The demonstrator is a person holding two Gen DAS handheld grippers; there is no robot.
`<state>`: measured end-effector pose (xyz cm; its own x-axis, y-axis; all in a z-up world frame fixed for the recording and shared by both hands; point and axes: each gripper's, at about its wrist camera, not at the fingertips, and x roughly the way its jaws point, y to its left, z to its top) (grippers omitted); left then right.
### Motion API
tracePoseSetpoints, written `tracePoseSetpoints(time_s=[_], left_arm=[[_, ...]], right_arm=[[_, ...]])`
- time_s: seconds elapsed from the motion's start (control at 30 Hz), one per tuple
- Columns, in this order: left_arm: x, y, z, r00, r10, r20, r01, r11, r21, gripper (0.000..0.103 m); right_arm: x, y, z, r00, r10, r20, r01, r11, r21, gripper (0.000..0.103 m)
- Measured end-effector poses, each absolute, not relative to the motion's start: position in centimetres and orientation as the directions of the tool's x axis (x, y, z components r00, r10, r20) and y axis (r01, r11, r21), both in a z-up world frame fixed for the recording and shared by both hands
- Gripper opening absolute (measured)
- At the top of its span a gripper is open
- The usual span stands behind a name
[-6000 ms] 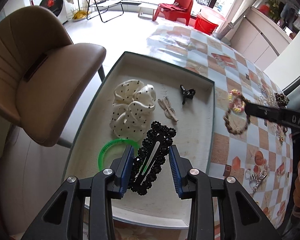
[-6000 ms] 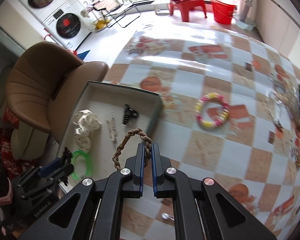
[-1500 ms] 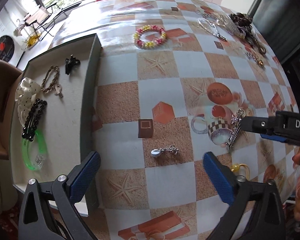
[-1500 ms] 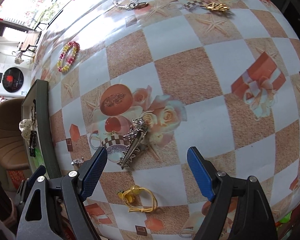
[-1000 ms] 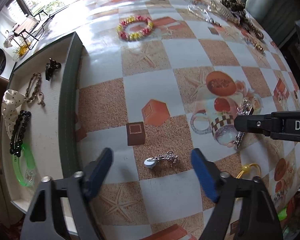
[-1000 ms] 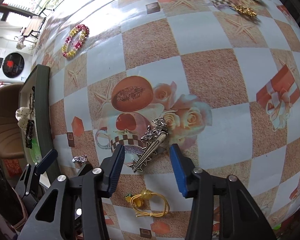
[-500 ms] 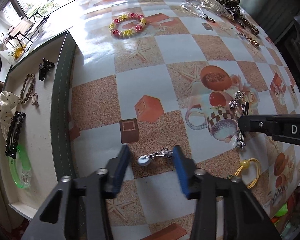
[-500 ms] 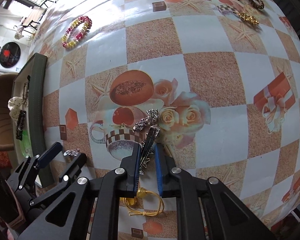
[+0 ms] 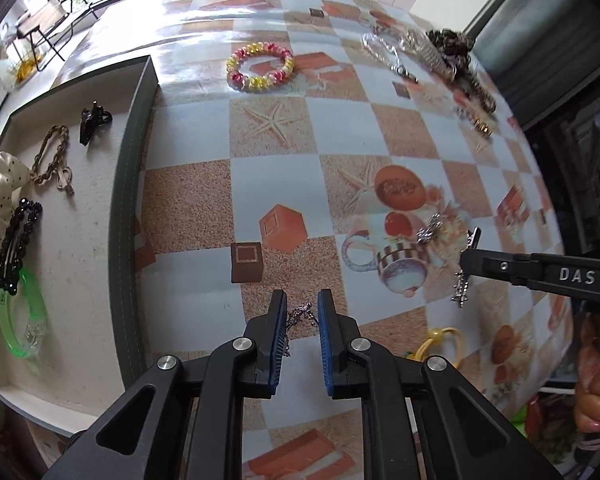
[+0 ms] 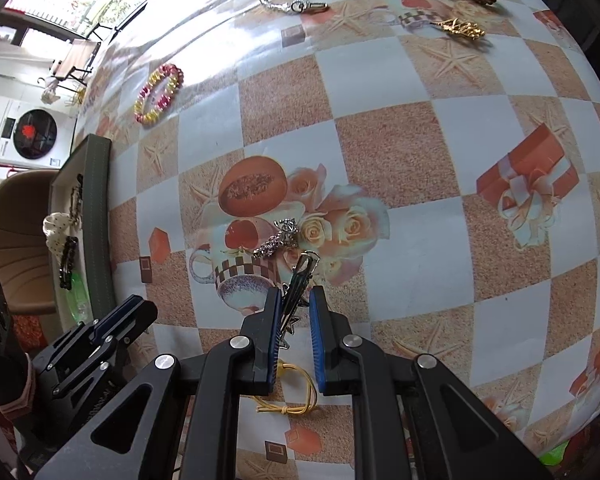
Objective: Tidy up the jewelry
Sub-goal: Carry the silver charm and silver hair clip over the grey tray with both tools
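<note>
My left gripper (image 9: 301,300) points down at the checked tablecloth, its jaws closing with a small silver charm (image 9: 298,317) pinched between the blue pads and lifted a little. In the right wrist view the left gripper (image 10: 128,312) is at the lower left. My right gripper (image 10: 294,296) is shut on a slim silver hair clip (image 10: 300,276), which hangs from its tip (image 9: 466,262) above the cloth. A sparkly silver piece (image 10: 280,236) lies just beyond the clip. The green-rimmed tray (image 9: 128,200) at the left holds a dotted scrunchie (image 9: 0,184), a black beaded clip (image 9: 16,248), a green bangle (image 9: 20,320) and a braided bracelet (image 9: 52,156).
A yellow hair tie (image 10: 288,396) lies on the cloth under the right gripper. A pink and yellow bead bracelet (image 9: 260,66) sits far from me, near the tray. Chains and other jewelry (image 9: 440,48) are heaped at the far right. A brown chair (image 10: 16,240) stands beyond the tray.
Both grippers went from wide open to shut, the left on the silver charm and the right on the hair clip. Both have risen slightly, and the clip has left the cloth.
</note>
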<state>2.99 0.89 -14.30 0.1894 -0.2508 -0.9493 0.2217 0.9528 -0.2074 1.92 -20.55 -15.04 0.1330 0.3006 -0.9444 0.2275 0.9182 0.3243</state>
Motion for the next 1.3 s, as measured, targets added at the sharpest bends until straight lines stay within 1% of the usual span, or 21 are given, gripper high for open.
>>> tracePoseSetpoints(time_s=[0.3,0.63,0.93,1.3], left_arm=[[3.1,2.1,-11.9,0.227,-0.280,-0.933,0.193,0.952,-0.239,0.019],[3.2,4.9,-9.3,0.302,-0.279,-0.912,0.148,0.958,-0.244,0.019],[2.9,9.6,-8.2,0.355,-0.236,-0.905,0.055,0.971,-0.232,0.019],[1.9,15.7,-9.0,0.380,-0.168,-0.909,-0.080,0.974,-0.214,0.019]], right_arm=[[2.4,-20.6,-13.5,0.165,0.313,-0.935,0.217,0.913,0.344,0.015],[3.9,-18.2,-11.7,0.195,0.321,-0.927,0.161,0.922,0.353,0.015],[5.7,-13.8,-10.2,0.204,0.346,-0.916,0.054,0.930,0.364,0.015],[8.3,-6.3,-8.9,0.186,0.386,-0.904,-0.119,0.922,0.369,0.015]])
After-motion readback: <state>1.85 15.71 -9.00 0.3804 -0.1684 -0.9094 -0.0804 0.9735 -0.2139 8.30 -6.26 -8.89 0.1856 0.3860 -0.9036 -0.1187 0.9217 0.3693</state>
